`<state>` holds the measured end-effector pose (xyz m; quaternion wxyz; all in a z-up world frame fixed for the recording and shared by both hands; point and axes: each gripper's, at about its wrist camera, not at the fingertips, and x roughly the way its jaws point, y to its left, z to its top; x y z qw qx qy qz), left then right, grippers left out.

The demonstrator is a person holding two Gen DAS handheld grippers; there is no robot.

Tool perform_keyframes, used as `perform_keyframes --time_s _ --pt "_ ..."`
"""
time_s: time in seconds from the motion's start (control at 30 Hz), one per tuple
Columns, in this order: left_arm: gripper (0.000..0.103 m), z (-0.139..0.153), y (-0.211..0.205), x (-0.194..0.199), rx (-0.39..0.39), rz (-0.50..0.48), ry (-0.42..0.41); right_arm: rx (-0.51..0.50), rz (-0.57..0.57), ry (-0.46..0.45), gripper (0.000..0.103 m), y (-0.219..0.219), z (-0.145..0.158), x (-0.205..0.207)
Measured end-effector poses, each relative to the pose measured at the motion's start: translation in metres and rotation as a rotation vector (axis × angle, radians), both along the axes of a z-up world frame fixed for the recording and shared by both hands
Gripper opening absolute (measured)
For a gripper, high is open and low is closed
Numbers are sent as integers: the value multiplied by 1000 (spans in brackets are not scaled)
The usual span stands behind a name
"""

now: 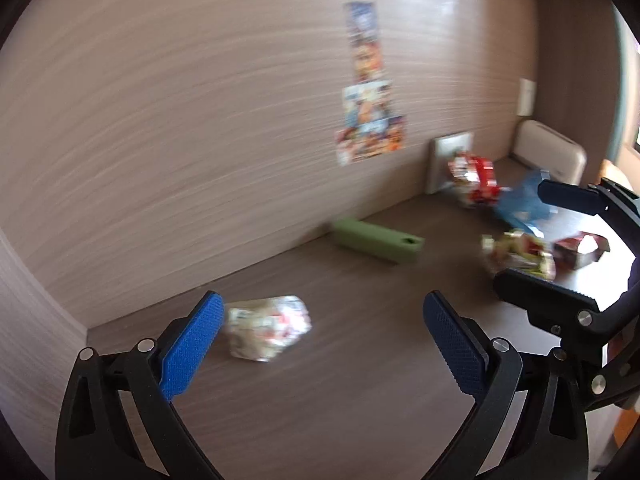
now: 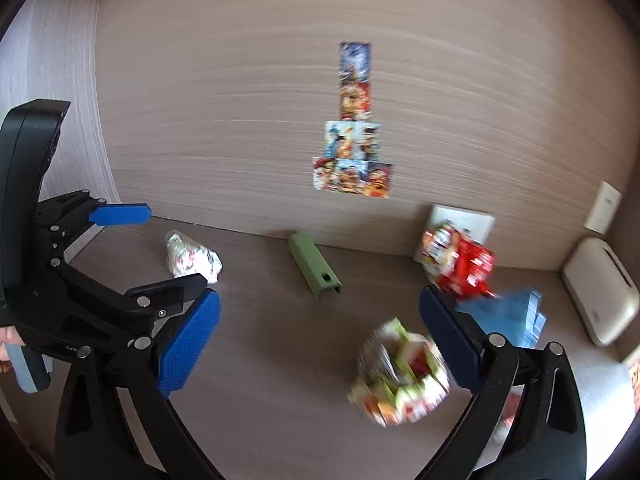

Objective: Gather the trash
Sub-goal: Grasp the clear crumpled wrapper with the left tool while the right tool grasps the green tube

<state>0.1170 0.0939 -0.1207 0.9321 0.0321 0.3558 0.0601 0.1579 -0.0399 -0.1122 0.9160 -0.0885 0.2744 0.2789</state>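
Note:
Crumpled trash lies on a brown desk (image 1: 320, 400). A white crumpled wrapper (image 1: 268, 328) sits just inside the left finger of my open left gripper (image 1: 322, 308). A green-and-red crumpled wrapper (image 2: 400, 376) lies beside the right finger of my open right gripper (image 2: 320, 304). Farther back are a red snack wrapper (image 2: 460, 264) and a blue plastic bag (image 2: 508, 316). The left wrist view shows the right gripper (image 1: 520, 236) open over the green-and-red wrapper (image 1: 520, 256). The right wrist view shows the left gripper (image 2: 176, 246) around the white wrapper (image 2: 192, 258). Neither gripper holds anything.
A green oblong box (image 2: 314, 266) lies near the back wall. A white flat panel (image 2: 476, 220) leans on the wall behind the red wrapper, and a white device (image 2: 600, 296) stands at the far right. A small red carton (image 1: 580, 250) lies at the right. Picture stickers (image 2: 352, 160) hang on the wall.

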Motion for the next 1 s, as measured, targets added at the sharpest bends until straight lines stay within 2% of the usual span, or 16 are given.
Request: perform_keyframes --time_s 0.2,0.3,0.37,0.43,0.47,0.5,0.53,0.57,0.67,0.7,0.73,0.8,0.9,1.0 --pt "98 -29 32 25 -23 71 66 -51 33 42 99 34 -19 44" --pt "98 -41 45 37 -17 122 98 -90 15 107 99 49 -34 69" --pt "93 -49 56 43 -65 136 125 -88 15 141 99 56 -40 82" --pt "76 -56 63 48 -109 137 154 -125 0 161 99 67 -45 92" --pt "71 -59 65 50 -125 128 167 -134 0 164 98 71 -48 96" --pt "65 -62 65 51 -136 115 173 -142 1 175 95 76 -50 100" --pt "62 -64 65 52 -139 111 178 -155 0 189 83 79 -52 103" --pt "59 -65 64 53 -146 104 183 -167 -2 203 77 83 -55 107" --pt "54 -69 60 53 -139 92 181 -170 2 257 49 90 -65 112" --pt "52 -69 59 53 -142 86 178 -169 -11 247 38 91 -65 112" --pt "50 -69 58 52 -145 82 177 -158 -11 250 32 90 -65 111" --pt "50 -67 56 50 -136 74 174 -116 -11 267 28 87 -60 108" --pt "50 -55 46 43 -96 53 158 -91 -28 242 28 79 -47 94" --pt "50 -36 38 32 -92 34 131 -46 -47 217 28 65 -27 78"
